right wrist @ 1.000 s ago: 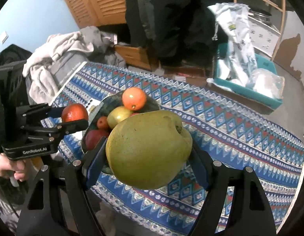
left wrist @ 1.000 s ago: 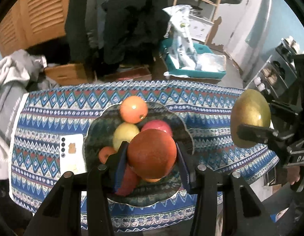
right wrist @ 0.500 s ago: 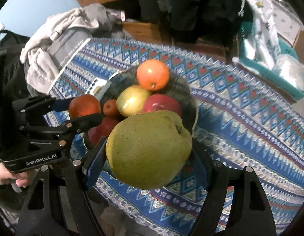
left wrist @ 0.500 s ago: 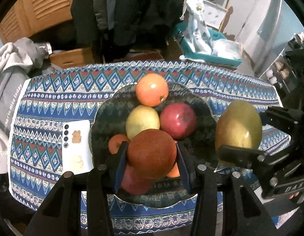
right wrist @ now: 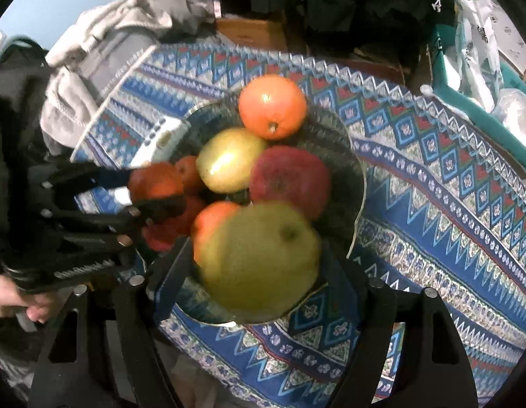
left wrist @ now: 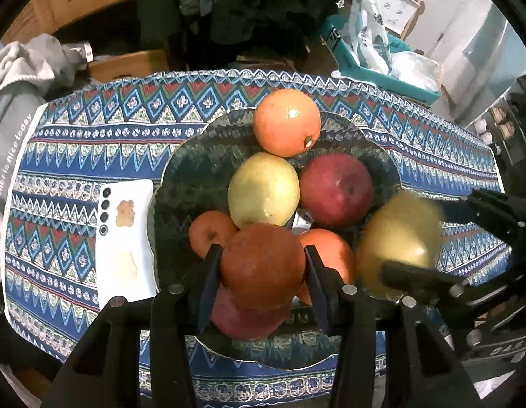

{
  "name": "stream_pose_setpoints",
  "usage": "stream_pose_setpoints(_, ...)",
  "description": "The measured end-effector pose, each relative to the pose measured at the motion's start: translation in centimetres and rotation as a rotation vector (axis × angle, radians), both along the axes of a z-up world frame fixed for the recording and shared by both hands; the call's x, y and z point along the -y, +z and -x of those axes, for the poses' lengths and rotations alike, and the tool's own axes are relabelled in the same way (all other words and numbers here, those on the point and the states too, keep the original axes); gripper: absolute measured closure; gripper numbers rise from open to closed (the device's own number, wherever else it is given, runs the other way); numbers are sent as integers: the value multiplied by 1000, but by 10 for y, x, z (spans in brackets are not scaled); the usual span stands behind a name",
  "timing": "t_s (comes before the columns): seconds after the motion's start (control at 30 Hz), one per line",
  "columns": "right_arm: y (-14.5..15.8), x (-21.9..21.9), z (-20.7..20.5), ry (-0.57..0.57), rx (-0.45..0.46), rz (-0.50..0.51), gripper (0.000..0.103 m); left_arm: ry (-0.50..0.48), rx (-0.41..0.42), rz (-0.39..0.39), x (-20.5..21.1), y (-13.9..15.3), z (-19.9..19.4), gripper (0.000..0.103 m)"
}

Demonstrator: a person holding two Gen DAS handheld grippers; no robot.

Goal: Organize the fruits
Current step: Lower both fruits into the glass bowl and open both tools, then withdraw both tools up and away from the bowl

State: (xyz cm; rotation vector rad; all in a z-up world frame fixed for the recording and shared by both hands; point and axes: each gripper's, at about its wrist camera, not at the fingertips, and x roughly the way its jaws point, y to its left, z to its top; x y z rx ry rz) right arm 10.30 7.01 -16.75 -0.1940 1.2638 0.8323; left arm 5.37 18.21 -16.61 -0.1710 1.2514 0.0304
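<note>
Left gripper (left wrist: 263, 268): you are clamping a dark red-orange fruit (left wrist: 262, 265) between both pads, jaws narrowed onto its sides, so it is riding level over the bowl's near half, about 6 o'clock of the bowl (left wrist: 181, 170).
Right gripper (right wrist: 259, 265): you are gripping the large yellow-green fruit (right wrist: 259, 258) across its width; it is blurring with motion, and it is hanging over the bowl's rim at roughly 5 o'clock in the right wrist view.
Why held so: side grips are leaving each fruit's underside free, which looks suited to lowering it onto the pile.
Bowl contents: an orange (left wrist: 286, 122) is sitting at 12 o'clock, a yellow fruit (left wrist: 263, 194) at centre, a red apple (left wrist: 336, 190) touching it at 3 o'clock, smaller orange fruits lower down.
Beside bowl: a white phone (left wrist: 125, 241) is lying at 9 o'clock on the patterned cloth (left wrist: 93, 129).
Change since earlier: both grippers are closing in on the bowl; a second ago the green fruit was well off to 3 o'clock over bare cloth, and now it is overlapping the rim.
Judgement: placing stage, both fruits not yet released.
</note>
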Motion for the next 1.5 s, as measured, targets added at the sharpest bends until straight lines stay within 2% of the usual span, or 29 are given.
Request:
stream_pose_setpoints(0.17, 15, 8, -6, -21, 9, -32, 25, -12, -17, -2, 6, -4, -3, 54)
stream_pose_setpoints(0.33, 25, 17, -6, -41, 37, -28, 25, -16, -19, -6, 10, -3, -4, 44)
stream_pose_setpoints(0.57, 49, 31, 1, -70, 97, -23, 24, -26, -3, 3, 18, 10, 0, 43)
stream_pose_setpoints(0.87, 96, 56, 15, -119, 218, -32, 21, 6, 112, 33, 25, 67, 21, 35)
stream_pose_setpoints(0.93, 106, 62, 18, -132, 235, -47, 21, 19, 143, 45, 26, 83, 26, 28)
stream_pose_setpoints(1.07, 125, 73, 24, -156, 272, -70, 16, 37, 212, 59, 29, 112, 40, 26)
stream_pose_setpoints(1.23, 142, 88, 32, -182, 306, -101, 14, 41, 286, 16, 36, 137, 53, 18)
stream_pose_setpoints(1.37, 153, 100, 40, -200, 355, -95, 12, 42, 316, 22, 41, 151, 61, 16)
stream_pose_setpoints(1.5, 159, 114, 46, -218, 381, -102, 12, 33, 333, -13, 49, 160, 65, 15)
